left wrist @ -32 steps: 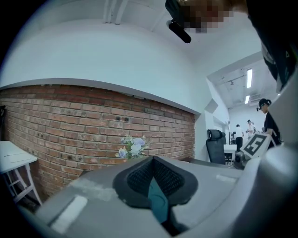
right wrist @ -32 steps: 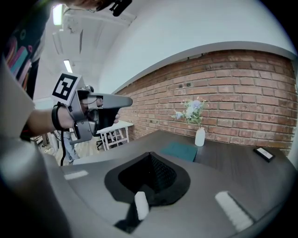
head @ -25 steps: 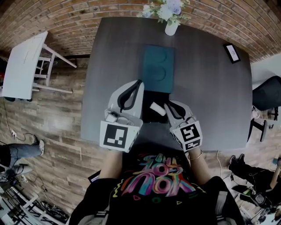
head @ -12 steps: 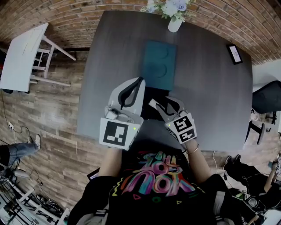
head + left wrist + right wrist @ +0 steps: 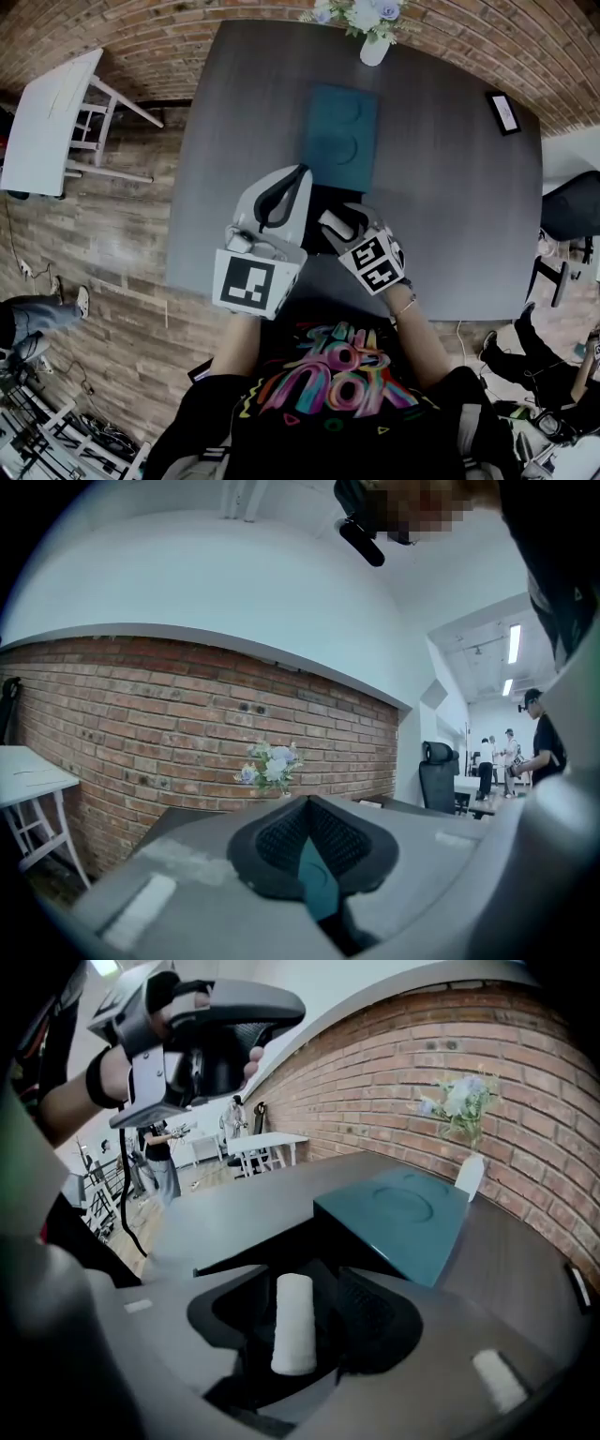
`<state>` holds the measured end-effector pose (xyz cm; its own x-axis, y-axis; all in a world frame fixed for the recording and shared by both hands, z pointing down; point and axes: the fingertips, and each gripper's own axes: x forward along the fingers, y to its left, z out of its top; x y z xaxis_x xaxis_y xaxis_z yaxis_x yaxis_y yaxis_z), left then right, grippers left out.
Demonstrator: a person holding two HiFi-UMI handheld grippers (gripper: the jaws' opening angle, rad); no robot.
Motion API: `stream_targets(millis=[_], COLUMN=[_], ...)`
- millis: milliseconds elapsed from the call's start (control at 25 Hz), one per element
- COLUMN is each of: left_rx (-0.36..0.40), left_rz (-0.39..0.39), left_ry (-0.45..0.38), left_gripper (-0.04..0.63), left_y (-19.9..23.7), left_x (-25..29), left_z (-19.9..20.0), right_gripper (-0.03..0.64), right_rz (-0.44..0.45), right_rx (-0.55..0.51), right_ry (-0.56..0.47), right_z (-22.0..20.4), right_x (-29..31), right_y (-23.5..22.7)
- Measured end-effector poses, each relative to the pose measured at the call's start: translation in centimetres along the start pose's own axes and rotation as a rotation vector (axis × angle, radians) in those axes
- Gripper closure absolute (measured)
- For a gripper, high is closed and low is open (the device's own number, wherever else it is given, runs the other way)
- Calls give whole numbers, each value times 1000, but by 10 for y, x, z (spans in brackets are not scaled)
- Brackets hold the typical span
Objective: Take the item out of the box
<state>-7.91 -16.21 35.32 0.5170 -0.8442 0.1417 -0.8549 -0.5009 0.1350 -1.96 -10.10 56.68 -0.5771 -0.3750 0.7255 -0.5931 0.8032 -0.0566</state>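
Left gripper (image 5: 307,806) has its jaws together, with only a sliver of teal showing through the slit behind the tips. Its own view otherwise takes in the brick wall (image 5: 141,724), the vase of flowers (image 5: 270,767) and people (image 5: 539,747) at far desks. Right gripper (image 5: 314,1283) is opening its jaws around the white roll (image 5: 293,1321), which lies lengthwise between the pads, close to one and clear of the other. Only the head view shows the black box (image 5: 323,199) on the table (image 5: 450,187), the roll white against it. Only the right gripper view shows the teal lid (image 5: 403,1213) with its near edge raised, and the left gripper held high in a hand (image 5: 117,1068).
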Motion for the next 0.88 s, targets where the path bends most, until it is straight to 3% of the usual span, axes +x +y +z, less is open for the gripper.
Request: stream_targets(millis=[400,880], left_rx=[0,-1], left_rz=[4,19], left_ry=[9,-4], left_gripper=[594,594], left_y=[6,9], left_x=[-3,-11], left_z=[-3,-1], right_gripper=[373,416], right_rz=[31,-22], right_rx=[-115,-294], right_ry=[169,333], right_z=[-25,-40], right_x=[20,26], right_y=[12,11])
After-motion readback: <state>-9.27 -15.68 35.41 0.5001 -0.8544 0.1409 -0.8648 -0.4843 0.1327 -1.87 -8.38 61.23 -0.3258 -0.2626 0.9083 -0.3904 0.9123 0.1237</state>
